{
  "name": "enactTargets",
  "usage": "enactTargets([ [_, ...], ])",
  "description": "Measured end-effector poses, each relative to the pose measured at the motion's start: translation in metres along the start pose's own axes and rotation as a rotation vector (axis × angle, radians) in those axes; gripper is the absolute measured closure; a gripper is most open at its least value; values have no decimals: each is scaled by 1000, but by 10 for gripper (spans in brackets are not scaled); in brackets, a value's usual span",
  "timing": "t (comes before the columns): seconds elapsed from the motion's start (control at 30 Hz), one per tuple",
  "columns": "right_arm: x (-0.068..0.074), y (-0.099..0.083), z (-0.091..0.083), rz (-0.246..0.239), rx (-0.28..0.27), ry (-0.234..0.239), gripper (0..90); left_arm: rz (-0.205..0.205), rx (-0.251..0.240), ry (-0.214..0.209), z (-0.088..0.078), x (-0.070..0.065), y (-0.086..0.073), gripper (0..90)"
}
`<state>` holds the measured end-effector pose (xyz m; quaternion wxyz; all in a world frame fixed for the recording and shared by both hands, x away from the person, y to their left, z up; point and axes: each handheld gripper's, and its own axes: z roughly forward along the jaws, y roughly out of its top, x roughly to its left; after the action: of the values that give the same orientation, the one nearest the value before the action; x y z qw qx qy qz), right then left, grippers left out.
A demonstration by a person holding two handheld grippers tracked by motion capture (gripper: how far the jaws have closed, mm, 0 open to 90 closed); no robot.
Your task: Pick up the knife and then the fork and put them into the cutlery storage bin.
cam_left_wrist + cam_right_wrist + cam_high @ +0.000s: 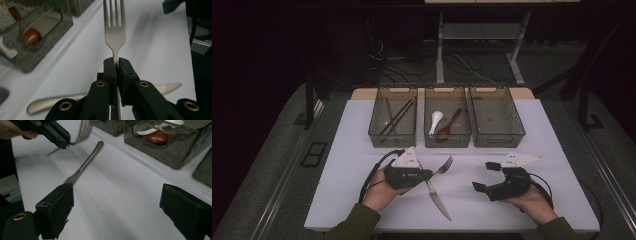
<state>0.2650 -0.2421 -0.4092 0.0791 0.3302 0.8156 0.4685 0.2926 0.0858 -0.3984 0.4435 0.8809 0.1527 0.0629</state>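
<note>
In the high view, the left gripper point(428, 174) is clamped on the neck of a metal fork point(444, 165), whose tines point toward the three grey bins point(446, 138) at the far side of the white table point(362, 200). A table knife point(438, 198) lies on the table just below the fork, its blade pointing toward the person. The right gripper point(482, 176) hovers well apart to the right with its jaws spread wide and nothing between them. The left bin holds dark chopsticks point(396, 118), and the middle one a white spoon point(435, 121) and a brown spoon point(447, 126). In the left gripper view, the two black jaws are pressed together on the fork's point(115, 32) thin neck, the tines rising straight ahead above the table, and the knife point(75, 98) lies crosswise beneath them. In the right gripper view, the jaws stand far apart over bare table; farther off the left gripper point(65, 143) pinches the fork point(82, 131), the knife point(83, 165) lies below it, and the brown spoon point(157, 138) rests in its bin.
</note>
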Motion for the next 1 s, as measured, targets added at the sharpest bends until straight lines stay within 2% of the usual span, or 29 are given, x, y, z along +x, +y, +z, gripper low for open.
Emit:
enactTargets([
  [0.23,3,20,8,37,-47,43,153,19,-4,35,24,-4,22,856],
  [0.3,4,26,9,44,-59,50,212,13,-8,43,29,-4,26,856],
  [0.43,5,37,11,51,-66,40,291,6,-14,65,36,-2,30,857],
  [0.53,3,42,15,83,-73,13,336,-5,-28,72,40,-1,33,857],
  [0.67,-7,47,22,139,-83,4,415,-5,-38,82,43,-3,38,857],
  [0.77,-12,51,26,161,-104,22,527,3,-39,92,45,-4,40,857],
  [0.87,-13,54,29,176,-132,39,680,9,-44,103,46,-5,42,857],
  [0.93,-15,55,29,171,-152,46,764,10,-52,111,45,-5,43,856],
  [1.0,-14,57,28,177,-166,44,780,-5,-74,103,43,-5,43,855],
])
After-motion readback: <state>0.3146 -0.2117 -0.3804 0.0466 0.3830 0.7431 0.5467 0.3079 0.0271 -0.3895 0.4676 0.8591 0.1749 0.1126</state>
